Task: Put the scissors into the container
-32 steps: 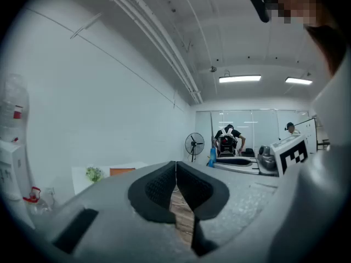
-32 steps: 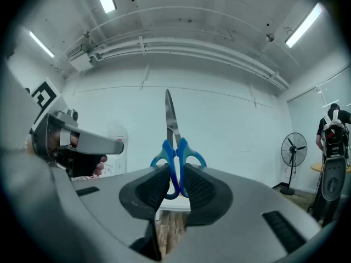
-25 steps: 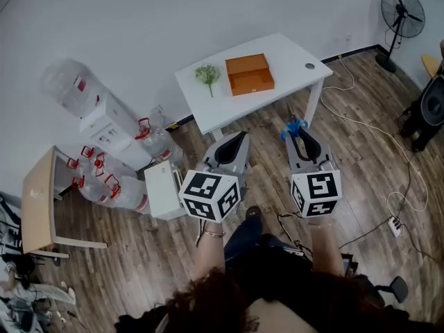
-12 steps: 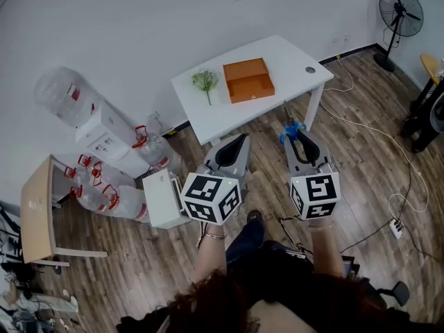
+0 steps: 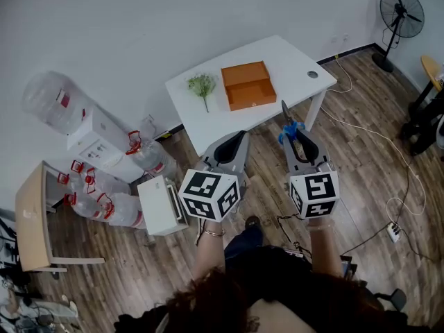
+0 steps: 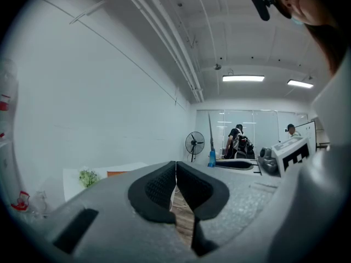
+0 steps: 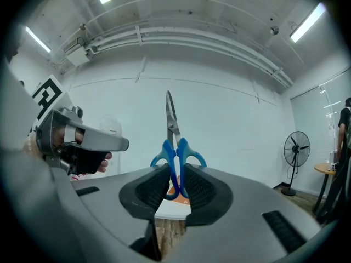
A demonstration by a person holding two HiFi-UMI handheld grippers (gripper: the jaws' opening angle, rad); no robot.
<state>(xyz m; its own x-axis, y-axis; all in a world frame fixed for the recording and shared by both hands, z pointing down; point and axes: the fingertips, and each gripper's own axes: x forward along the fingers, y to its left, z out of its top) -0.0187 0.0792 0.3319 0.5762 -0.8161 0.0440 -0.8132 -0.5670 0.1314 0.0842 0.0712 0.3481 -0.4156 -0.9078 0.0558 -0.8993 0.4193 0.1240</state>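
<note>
Closer than a second ago: in the head view the white table [image 5: 291, 57] and its orange container [image 5: 248, 85] have slid down toward the two grippers. The tip of the scissors [image 5: 288, 122] now just overlaps the table's near edge. The carry looks close to its end, and the drop into the box has not yet begun. The right gripper [image 5: 295, 133] holds the scissors by their blue plastic handles, steel blades pointing ahead. The left gripper [image 5: 238, 139] rides alongside over the wood-plank floor [image 5: 361, 165]. A green sprig [image 5: 202, 85] lies on the tabletop just left of the container, a shallow, open-topped rectangular box.

From the left gripper view, the ribbed black pads meet along a thin seam with nothing between them. The scissors stand upright off to the right, with a pedestal fan [image 6: 193, 144] beyond.

From the right gripper view, the textured pads are clamped on the lower loops of the blue handles. The bright, tapering blades rise straight up, closed on each other. A sliver of orange shows low between the jaws, which suggests the container lies dead ahead.
</note>
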